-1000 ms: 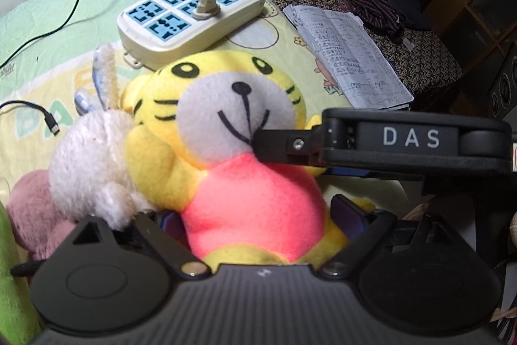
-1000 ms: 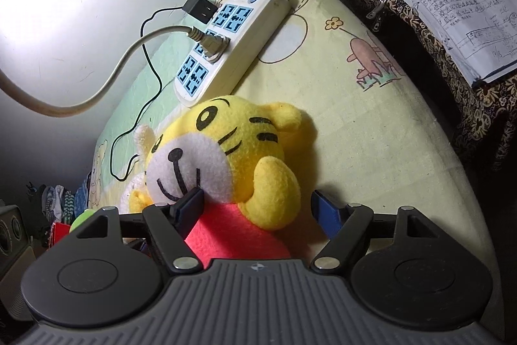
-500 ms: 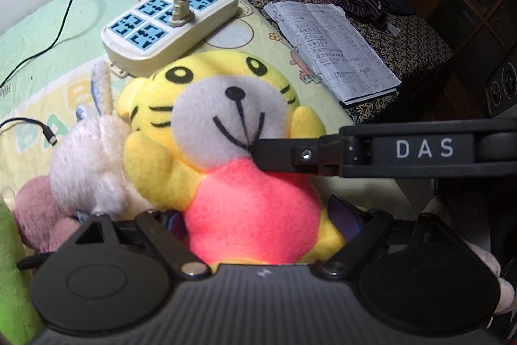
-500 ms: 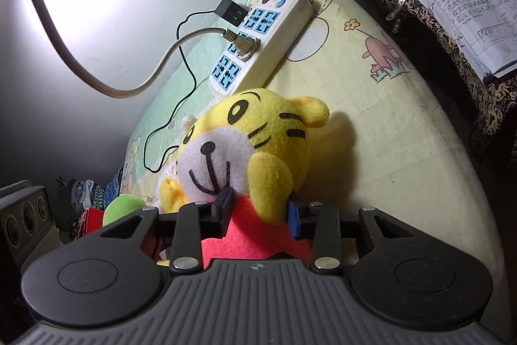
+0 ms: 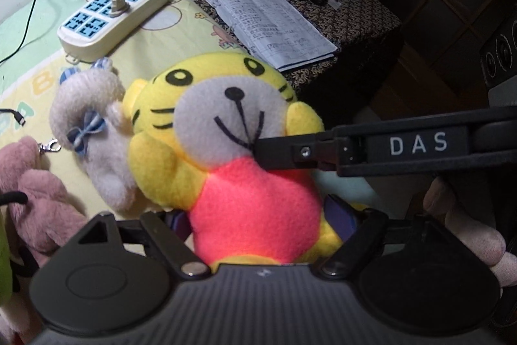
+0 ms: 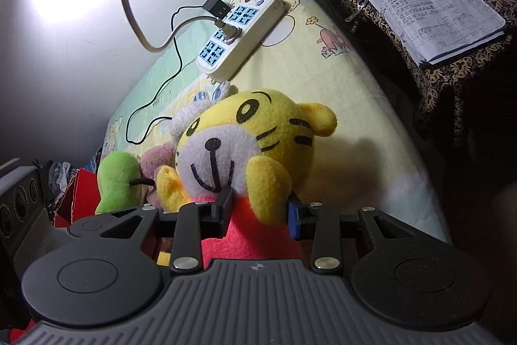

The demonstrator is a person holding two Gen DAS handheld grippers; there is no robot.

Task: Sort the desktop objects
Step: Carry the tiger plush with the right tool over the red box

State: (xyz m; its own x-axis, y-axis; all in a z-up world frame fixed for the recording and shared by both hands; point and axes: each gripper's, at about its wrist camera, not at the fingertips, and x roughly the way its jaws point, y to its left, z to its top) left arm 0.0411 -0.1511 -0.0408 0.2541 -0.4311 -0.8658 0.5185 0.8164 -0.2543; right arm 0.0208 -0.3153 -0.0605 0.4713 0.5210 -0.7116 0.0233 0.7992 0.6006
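A yellow tiger plush (image 5: pixel 252 202) with a pink body fills the left wrist view, its lower body wedged between the wide-set blue pads of my left gripper (image 5: pixel 258 219). My right gripper (image 6: pixel 258 212) is shut on the tiger plush (image 6: pixel 245 131) just under its chin and paws. In the left wrist view one of its black fingers (image 5: pixel 284 151) comes in from the right and presses at the neck. To the left on the bedsheet lie a white plush (image 5: pixel 90 118) with a blue bow and a pink plush (image 5: pixel 35 199). A green plush (image 6: pixel 118 180) sits behind them.
A white power strip (image 5: pixel 113 12) with plugs and cables lies at the far end of the sheet. An open notebook (image 5: pixel 268 21) rests on a patterned stool (image 5: pixel 355 18) to the right. Dark shelving and a speaker (image 5: pixel 501 50) stand far right. A hand (image 5: pixel 468 235) holds the right gripper.
My right gripper's fingers closed from wide apart onto the tiger plush. Both grippers then drew back from the power strip with the tiger, leaving the white plush off to its left.
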